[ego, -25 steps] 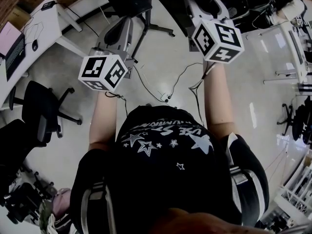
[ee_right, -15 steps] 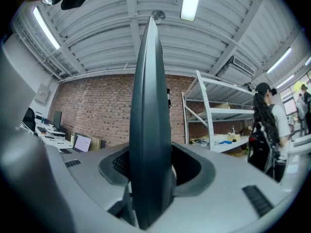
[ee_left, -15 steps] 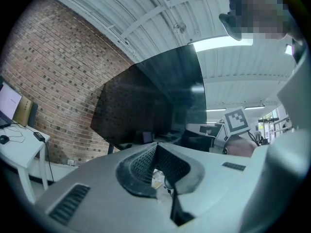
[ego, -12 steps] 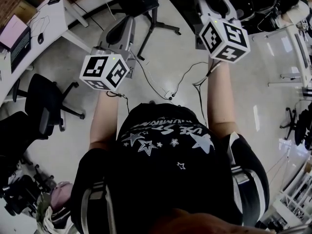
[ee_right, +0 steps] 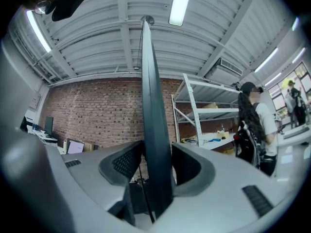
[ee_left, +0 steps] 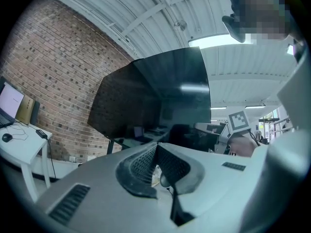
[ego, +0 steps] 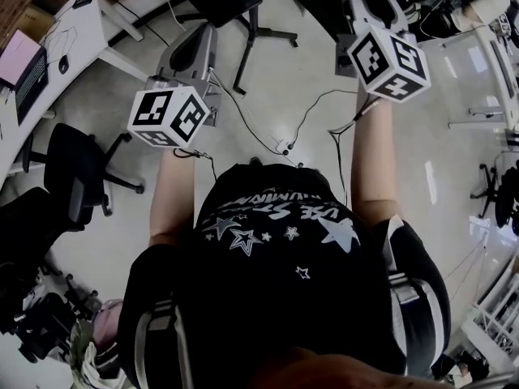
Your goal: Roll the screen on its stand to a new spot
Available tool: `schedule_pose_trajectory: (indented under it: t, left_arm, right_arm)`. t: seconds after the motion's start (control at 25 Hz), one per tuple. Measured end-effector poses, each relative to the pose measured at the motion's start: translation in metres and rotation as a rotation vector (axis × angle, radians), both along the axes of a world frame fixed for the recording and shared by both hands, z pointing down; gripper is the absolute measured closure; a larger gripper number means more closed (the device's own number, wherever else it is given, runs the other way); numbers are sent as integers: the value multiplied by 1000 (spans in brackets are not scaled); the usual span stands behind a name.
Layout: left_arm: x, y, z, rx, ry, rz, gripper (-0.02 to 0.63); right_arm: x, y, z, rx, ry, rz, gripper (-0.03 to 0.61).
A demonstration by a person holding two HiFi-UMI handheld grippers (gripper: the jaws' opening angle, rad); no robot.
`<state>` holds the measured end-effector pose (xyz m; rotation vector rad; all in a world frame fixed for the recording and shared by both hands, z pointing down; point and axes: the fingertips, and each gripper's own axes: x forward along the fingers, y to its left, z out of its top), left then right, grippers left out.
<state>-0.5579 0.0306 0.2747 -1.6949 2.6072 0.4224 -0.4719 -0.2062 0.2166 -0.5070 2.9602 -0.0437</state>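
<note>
While the right gripper [ee_right: 156, 149] clamps the screen [ee_right: 153, 81] by its edge, the left gripper [ee_left: 156, 147], jaws together and empty, hovers near that screen. Looks mid-roll; next comes a steady push so its stand [ego: 259, 29] doesn't tip.

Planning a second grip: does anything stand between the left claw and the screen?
Nothing visible does. In the left gripper view, the dark screen stands beyond the shut left claw, with only open air between.

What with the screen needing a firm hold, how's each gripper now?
Left gripper: closed, empty.
Right gripper: closed on the screen edge.
</note>
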Motion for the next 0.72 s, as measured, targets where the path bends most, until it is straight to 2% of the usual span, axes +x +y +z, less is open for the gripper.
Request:
schedule_pose_trajectory:
  t: [0.48, 0.72]
  left_arm:
    - [19, -15, 15, -32, 37, 52, 603]
    - [34, -13, 21, -41, 58, 34, 603]
  right_arm:
    - [31, -24, -4, -12, -22, 34, 376]
    - [47, -5, -3, 9, -12, -2, 391]
